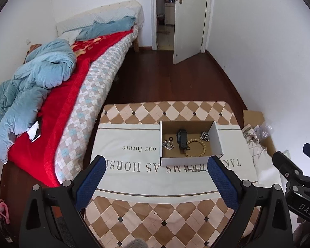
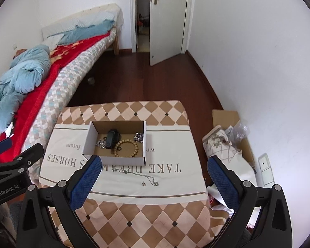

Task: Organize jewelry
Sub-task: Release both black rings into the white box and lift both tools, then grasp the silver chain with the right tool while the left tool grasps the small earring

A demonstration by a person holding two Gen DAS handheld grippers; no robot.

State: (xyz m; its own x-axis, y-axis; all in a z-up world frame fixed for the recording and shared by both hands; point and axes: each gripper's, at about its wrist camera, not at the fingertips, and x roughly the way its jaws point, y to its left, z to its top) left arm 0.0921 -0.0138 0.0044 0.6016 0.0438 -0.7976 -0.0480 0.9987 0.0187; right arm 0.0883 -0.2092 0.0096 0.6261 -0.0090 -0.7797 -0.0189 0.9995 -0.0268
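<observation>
An open white cardboard box (image 1: 217,138) (image 2: 88,138) stands on the covered table. In it lie a wooden bead bracelet (image 1: 196,147) (image 2: 127,147), a black watch (image 1: 181,138) (image 2: 111,139), silver pieces (image 1: 168,144) (image 2: 138,137) and small black rings. A thin silver necklace (image 2: 149,179) and a small earring (image 2: 143,184) lie on the cloth in front of the box. My left gripper (image 1: 157,177) is open and empty above the table's near side. My right gripper (image 2: 155,177) is open and empty above the necklace area.
The table wears a checked cloth with a white printed runner (image 1: 134,165). A bed (image 1: 82,95) with a red blanket and blue quilt stands to the left. Cardboard and bags (image 2: 231,138) lie on the floor at the right. A door (image 1: 188,20) stands ajar at the back.
</observation>
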